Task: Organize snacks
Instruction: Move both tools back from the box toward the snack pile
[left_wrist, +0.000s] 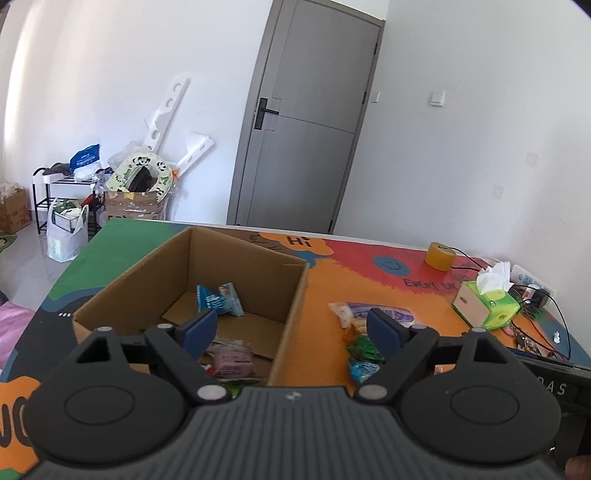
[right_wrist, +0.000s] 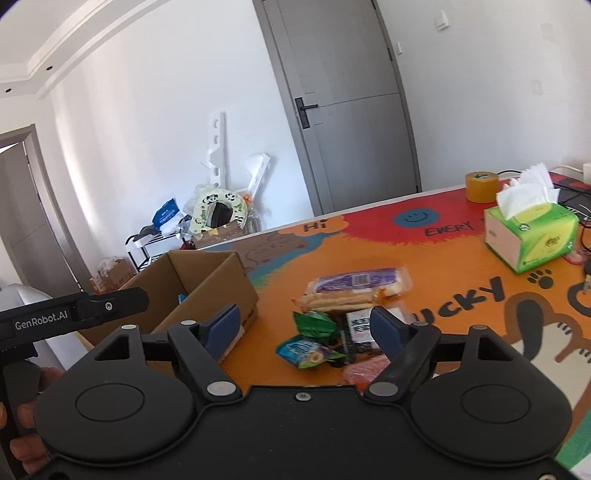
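Observation:
An open cardboard box (left_wrist: 236, 254) stands on the colourful table mat; it also shows in the right wrist view (right_wrist: 207, 280). Inside lie a blue-white snack packet (left_wrist: 221, 299) and a pink packet (left_wrist: 234, 360). My left gripper (left_wrist: 291, 325) is open and empty, above the box's right wall. A pile of snacks lies right of the box: a purple-labelled pack (right_wrist: 358, 280), a wafer pack (right_wrist: 338, 301), a green packet (right_wrist: 314, 323), a blue packet (right_wrist: 306, 352). My right gripper (right_wrist: 304, 326) is open and empty, just above this pile.
A green tissue box (right_wrist: 532, 236) and a roll of tape (right_wrist: 480, 186) stand at the far right of the table, with cables (left_wrist: 532, 314) behind. The left gripper's body (right_wrist: 74, 314) shows at the left. A grey door and floor clutter lie beyond the table.

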